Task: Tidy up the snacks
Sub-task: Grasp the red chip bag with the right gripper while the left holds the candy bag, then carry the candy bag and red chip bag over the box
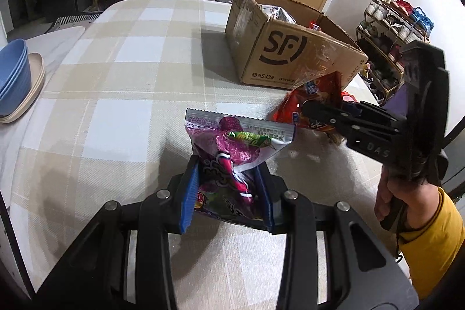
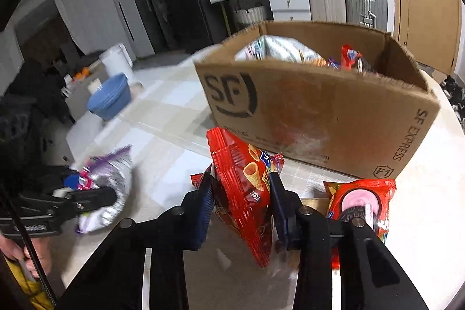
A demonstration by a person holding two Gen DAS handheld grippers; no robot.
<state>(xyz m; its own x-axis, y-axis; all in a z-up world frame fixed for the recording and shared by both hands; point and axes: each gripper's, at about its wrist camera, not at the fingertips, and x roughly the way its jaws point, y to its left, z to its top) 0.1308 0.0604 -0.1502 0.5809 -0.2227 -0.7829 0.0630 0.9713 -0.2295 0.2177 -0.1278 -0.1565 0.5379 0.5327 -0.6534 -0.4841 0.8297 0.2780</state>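
On the round desk [image 1: 122, 71], covered by a beige-and-white checked cloth, stands 1 open brown cardboard box [image 2: 319, 118] printed with a black "SF" logo, and at least 2 packets show above its rim: a silvery one and a red one. Outside the box I count 3 snack packets. 1 purple-and-silver foil snack packet [image 1: 232, 153] sits crumpled between the blue pads of the left gripper [image 1: 229, 191], which is closed tight on its lower half; the packet's serrated top edge stands up ahead of the fingers, above the cloth, on the near side of the box. 1 red crinkled cone-snack packet [image 2: 247, 193] is pinched between the 2 blue-lined fingers of the right gripper [image 2: 241, 202], closed firmly on it; the packet is tilted, its upper corner close to the box's front wall, its lower tip hanging below the fingers. 1 red biscuit packet with a pink-cream sandwich cookie pictured on it [image 2: 363, 199] lies flat on the desk just in front of the box's near corner, beside the right gripper and untouched. At the desk's far edge is 1 stack of blue bowls [image 1: 14, 74], resting on 1 cream plate [image 1: 32, 95]; the number of bowls cannot be told. A hand in a yellow sleeve [image 1: 430, 222] holds the right gripper's handle.
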